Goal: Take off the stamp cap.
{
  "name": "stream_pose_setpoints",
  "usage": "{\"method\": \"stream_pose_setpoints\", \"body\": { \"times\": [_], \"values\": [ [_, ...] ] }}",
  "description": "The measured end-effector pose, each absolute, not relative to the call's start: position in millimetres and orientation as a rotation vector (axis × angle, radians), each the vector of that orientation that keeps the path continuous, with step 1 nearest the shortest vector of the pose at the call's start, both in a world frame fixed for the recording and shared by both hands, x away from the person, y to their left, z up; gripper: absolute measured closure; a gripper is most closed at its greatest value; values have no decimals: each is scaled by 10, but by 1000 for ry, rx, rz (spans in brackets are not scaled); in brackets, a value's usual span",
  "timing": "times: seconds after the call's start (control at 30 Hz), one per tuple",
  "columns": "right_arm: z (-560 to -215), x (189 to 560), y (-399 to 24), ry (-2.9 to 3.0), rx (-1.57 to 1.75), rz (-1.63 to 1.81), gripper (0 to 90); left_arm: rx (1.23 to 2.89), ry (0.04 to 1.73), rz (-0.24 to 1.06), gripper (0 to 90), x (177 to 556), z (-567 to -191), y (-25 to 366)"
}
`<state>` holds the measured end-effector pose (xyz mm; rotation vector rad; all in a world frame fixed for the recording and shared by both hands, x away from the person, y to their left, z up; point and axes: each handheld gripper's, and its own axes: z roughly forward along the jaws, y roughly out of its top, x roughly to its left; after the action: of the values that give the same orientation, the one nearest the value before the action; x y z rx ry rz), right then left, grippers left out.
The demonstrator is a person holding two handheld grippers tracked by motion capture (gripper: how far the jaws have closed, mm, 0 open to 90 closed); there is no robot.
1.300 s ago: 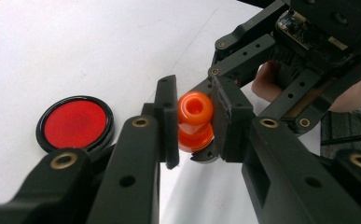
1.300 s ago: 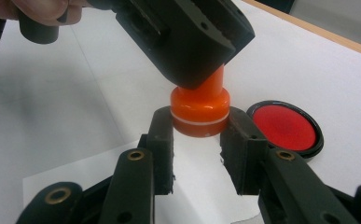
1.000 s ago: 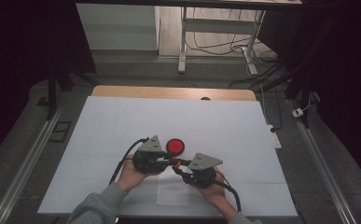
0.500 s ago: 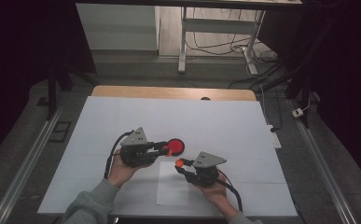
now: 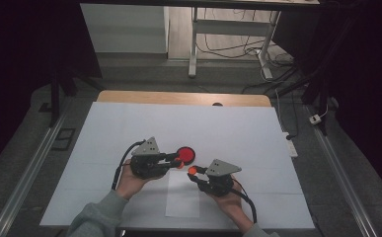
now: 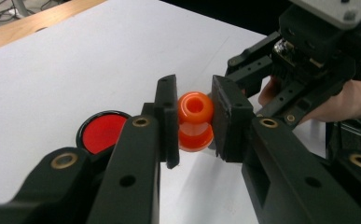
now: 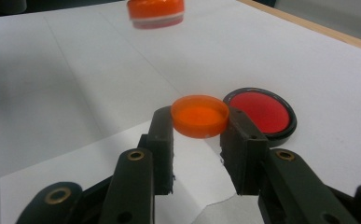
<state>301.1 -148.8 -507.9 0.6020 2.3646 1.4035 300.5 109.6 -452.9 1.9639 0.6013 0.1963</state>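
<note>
Orange cap (image 7: pixel 199 115) between tool (image 7: pixel 198 140) pads

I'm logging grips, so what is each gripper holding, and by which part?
The left gripper clamps the orange spool-shaped plastic stamp body by its sides. The right gripper clamps the round orange plastic cap across its rim.

The orange stamp (image 7: pixel 156 13) at the top of the right gripper view is blurry and chopped off by the frame edge. From the high view it's just a tiny orange speck, and the left gripper (image 6: pixel 194 123) covers its sides up close.
</note>
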Motion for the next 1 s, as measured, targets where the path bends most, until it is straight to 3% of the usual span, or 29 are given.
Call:
{"method": "stream_pose_setpoints", "body": {
  "times": [1.0],
  "values": [
    [-5046,2956,-2060,2258,747,1347,647,2000,601,195,727,3010,-4567,1064]
  ]
}}
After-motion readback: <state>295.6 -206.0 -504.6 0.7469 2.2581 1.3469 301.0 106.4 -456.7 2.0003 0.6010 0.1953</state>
